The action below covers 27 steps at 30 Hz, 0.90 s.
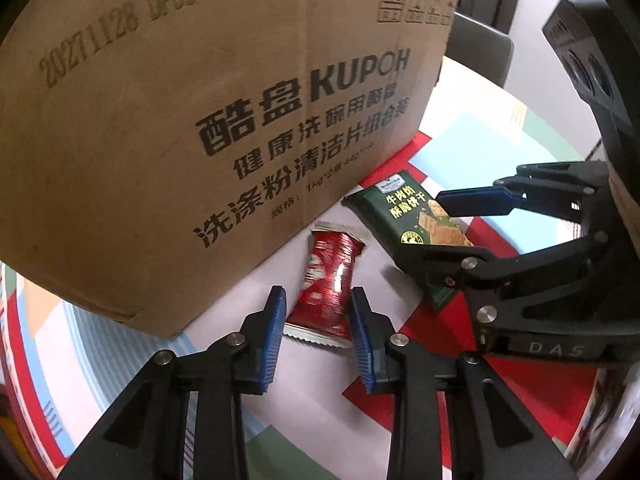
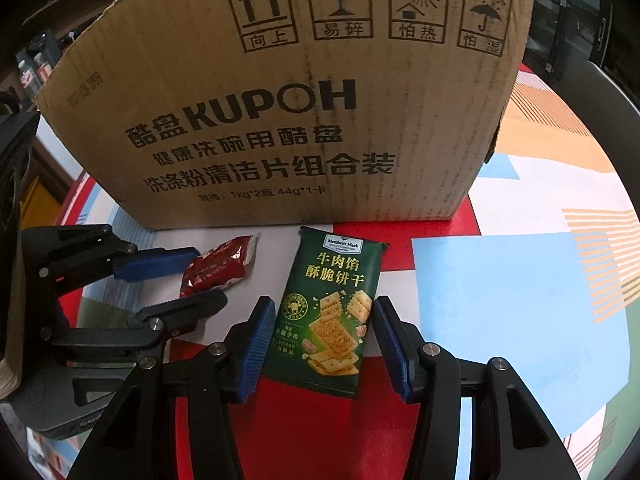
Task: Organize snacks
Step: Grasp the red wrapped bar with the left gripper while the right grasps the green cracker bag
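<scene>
- Soft, even daylight, brighter at upper right in the left wrist view; dim corners.
- Glare streaks the red wrapper (image 1: 329,280).
- Fisheye bends the box (image 2: 280,100); black vignette rings both views.
- Box print slightly blurred.

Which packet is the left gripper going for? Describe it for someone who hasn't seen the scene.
Find the big cardboard box on the patterned table. Two packets lie before it. It is the red packet, small and crinkled, between the left gripper pads; its neighbour is a larger, flat green packet.
</scene>
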Motion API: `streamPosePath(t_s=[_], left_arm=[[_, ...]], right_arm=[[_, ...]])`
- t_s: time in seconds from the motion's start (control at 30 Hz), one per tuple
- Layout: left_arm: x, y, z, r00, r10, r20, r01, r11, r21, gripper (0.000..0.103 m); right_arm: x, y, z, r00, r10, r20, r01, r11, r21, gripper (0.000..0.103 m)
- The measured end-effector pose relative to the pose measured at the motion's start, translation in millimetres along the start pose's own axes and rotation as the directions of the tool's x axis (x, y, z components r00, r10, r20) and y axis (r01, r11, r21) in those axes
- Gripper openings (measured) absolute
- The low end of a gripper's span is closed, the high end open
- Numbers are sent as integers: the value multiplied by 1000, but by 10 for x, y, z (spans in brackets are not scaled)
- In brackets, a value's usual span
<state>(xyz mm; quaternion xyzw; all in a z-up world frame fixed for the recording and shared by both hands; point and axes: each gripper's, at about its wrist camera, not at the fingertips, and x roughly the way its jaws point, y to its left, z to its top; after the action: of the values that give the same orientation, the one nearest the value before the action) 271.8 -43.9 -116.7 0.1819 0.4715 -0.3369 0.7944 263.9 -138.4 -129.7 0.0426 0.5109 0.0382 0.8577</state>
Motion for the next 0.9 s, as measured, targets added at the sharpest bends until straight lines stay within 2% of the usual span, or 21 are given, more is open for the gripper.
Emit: streamPosePath(t_s=[0.13,0.2,0.43,0.53,0.9], left_arm=[[-37,106,24,1000,10,8,-10,1000,-20,33],[-45,124,26,1000,15,11,-15,1000,-25,33],[-42,53,-1,1000,21,24,-20,998,-55,30],[-54,40,-16,999,28,23,-26,996,-80,29],[-98,-82,-68,999,48,9,-46,986,-160,29]], right_arm=[[38,48,37,1000,-8,5,8,1000,1,52],[64,-49,82,1000,-12,9,12,1000,-1,52],[119,-32,147,998,-56,25,58,996,-64,52],[114,28,102,996,-76,37,79,992,-96,48],[7,-176,49,999,-40,29,42,997,-68,43]])
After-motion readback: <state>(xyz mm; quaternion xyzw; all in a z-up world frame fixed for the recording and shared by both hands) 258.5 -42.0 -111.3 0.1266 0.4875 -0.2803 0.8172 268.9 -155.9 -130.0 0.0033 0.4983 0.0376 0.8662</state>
